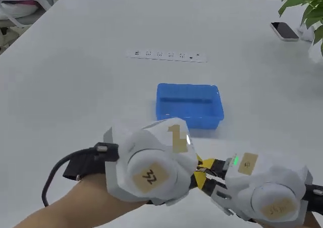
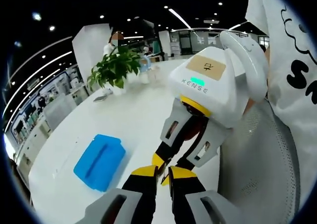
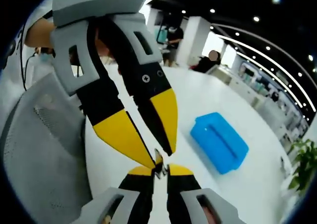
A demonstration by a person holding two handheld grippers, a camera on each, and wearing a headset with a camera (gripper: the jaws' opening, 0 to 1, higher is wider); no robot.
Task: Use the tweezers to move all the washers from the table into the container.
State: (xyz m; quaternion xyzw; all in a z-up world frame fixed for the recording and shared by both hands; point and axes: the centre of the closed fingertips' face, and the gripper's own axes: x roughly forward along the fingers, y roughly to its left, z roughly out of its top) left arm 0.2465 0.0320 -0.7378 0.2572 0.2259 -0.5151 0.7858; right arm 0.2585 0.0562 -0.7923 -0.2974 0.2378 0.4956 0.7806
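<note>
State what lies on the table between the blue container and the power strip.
Nothing. In the head view, the stretch of white table between the blue container and the power strip is bare.

A wide white worktop carries a power strip near its middle and a phone toward the far right, just beside a leafy plant. The gripper views show an open-plan office with a dark ceiling, strip lights and small spotlights, white columns and a grey mesh chair close by.
</note>
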